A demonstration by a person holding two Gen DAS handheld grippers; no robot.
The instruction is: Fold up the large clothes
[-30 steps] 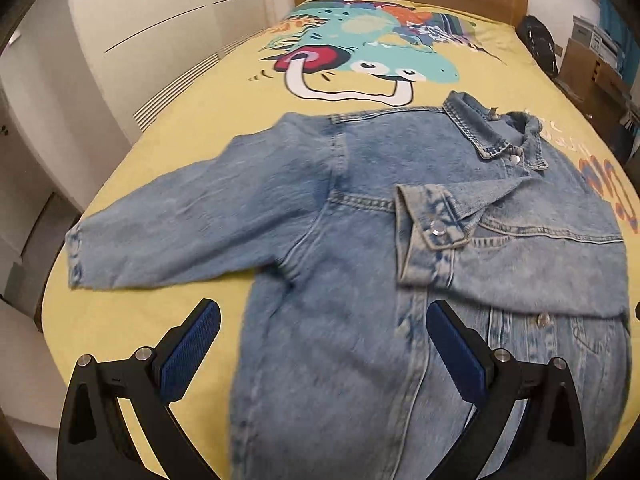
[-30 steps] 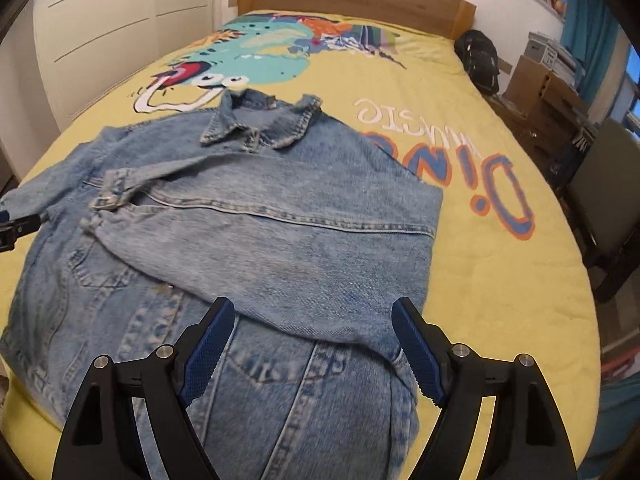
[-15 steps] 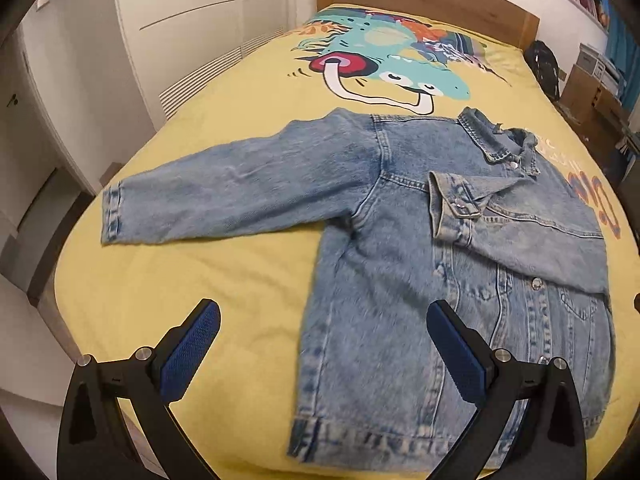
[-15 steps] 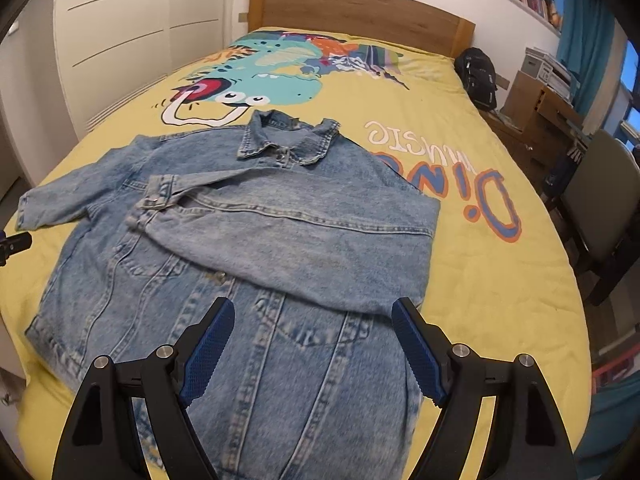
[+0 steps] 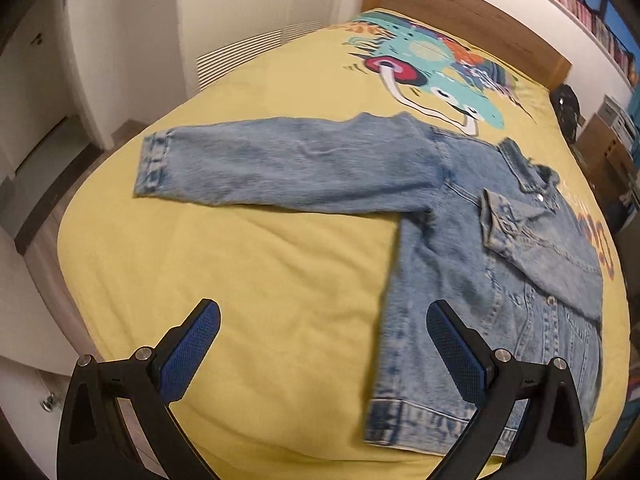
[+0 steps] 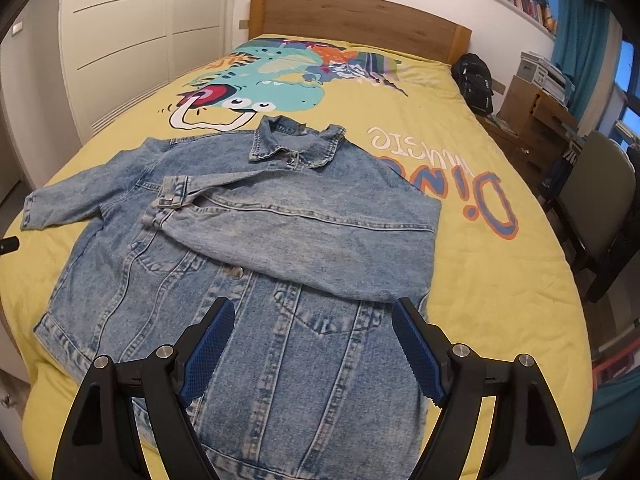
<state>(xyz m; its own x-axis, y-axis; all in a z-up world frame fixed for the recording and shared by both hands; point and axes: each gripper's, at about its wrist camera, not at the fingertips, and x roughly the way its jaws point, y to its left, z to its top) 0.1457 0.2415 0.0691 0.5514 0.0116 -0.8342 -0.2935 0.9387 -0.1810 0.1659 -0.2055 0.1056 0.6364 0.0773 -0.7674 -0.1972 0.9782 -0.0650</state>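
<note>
From the left wrist, the left tongs (image 5: 320, 324) gape released above the yellow bed (image 5: 248, 280), the denim jacket (image 5: 460, 216) lying right with one sleeve (image 5: 280, 168) stretched left. From the right wrist, the right tongs (image 6: 312, 324) hang released, empty, over the jacket's lower front.

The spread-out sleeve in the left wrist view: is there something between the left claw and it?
Nothing visible. The left claw is open and empty over bare yellow bedspread. The unfolded sleeve of the denim jacket lies flat beyond it, with only bedspread between them.
</note>
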